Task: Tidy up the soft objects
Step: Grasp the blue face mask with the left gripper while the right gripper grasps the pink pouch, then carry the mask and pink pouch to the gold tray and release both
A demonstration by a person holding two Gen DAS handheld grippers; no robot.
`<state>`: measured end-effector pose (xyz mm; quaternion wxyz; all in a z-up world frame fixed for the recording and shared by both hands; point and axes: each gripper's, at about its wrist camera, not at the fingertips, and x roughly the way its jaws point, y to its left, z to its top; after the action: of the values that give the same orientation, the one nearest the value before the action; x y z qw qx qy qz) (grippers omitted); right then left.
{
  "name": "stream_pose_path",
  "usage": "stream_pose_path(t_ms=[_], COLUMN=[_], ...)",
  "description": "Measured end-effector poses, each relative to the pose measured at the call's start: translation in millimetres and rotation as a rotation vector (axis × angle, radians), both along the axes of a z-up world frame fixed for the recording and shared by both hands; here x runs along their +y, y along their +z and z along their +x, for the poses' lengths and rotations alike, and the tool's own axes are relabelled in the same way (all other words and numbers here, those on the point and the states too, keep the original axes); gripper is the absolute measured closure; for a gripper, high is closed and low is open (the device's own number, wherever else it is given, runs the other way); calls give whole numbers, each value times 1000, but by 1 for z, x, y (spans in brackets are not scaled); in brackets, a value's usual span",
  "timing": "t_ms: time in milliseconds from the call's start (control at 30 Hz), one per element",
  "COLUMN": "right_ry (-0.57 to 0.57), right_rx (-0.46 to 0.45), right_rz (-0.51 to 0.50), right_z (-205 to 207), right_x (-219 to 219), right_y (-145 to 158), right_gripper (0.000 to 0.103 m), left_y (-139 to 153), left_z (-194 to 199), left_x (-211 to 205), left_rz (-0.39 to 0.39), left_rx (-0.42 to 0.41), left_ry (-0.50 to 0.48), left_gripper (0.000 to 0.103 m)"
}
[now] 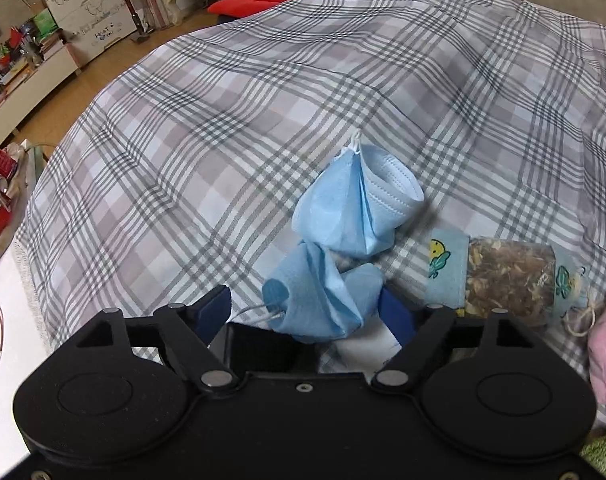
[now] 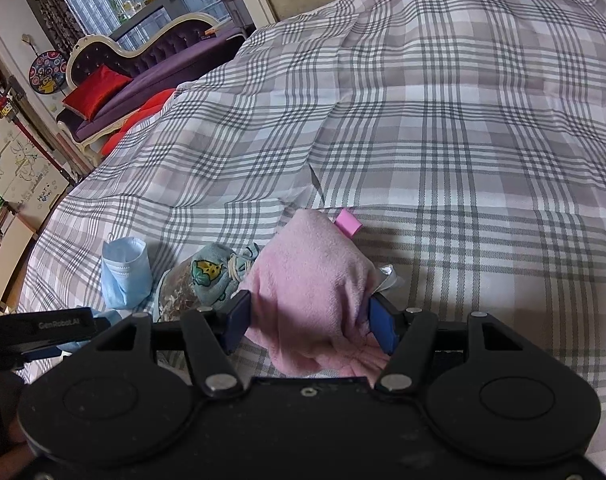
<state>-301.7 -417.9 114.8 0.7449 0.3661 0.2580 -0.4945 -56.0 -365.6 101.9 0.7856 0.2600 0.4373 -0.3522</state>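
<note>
The left gripper [image 1: 305, 312] stands with its jaws apart; a crumpled blue face mask [image 1: 323, 300] lies between them, touching the right-hand pad, while the left-hand pad stands clear of it, so nothing is clamped. A thin ear loop [image 1: 249, 312] trails from the mask toward that free pad. Just ahead, touching the first, sits a second blue mask [image 1: 359, 204], folded into a cone. Off to the right lies a small printed pouch [image 1: 507, 280] with a clear window showing dried material, its drawstring at the far right end. All rest on a grey plaid bedcover [image 1: 223, 120].

The right gripper [image 2: 309, 318] is closed on a bundle of pink fleece cloth [image 2: 315, 276], both pads pressing its sides. Beyond the bundle's far edge a small pink tag [image 2: 347, 222] shows. To the left lie the pouch and, farther left, the cone-shaped mask.

Risks, as I judge them: the loose ear loop could snag on the left finger as that gripper moves away and drag the mask out of place. The two masks touch, so shifting one may topple the cone. The fleece is held only by its bunched sides; it may sag or slip out when lifted, and a low sweep to the left could knock the pouch.
</note>
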Motion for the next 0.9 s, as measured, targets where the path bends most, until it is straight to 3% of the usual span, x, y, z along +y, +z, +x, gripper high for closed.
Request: stream_pose_path(t_ms=[300, 333, 433, 900], right_ry=[1, 2, 8, 0], right_rx=[10, 12, 15, 12], right_rz=[4, 2, -1, -37], right_z=[1, 2, 3, 2], right_x=[-2, -2, -1, 2], right_y=[-2, -2, -2, 2], right_gripper=[41, 41, 41, 41], left_y=[-11, -11, -10, 37], left_z=[0, 0, 3, -1], left_x=[-8, -8, -6, 34], left_rz=[14, 14, 10, -56], left_rx=[39, 49, 81, 89], left_ry=[-7, -9, -7, -10], left_gripper=[26, 34, 45, 47])
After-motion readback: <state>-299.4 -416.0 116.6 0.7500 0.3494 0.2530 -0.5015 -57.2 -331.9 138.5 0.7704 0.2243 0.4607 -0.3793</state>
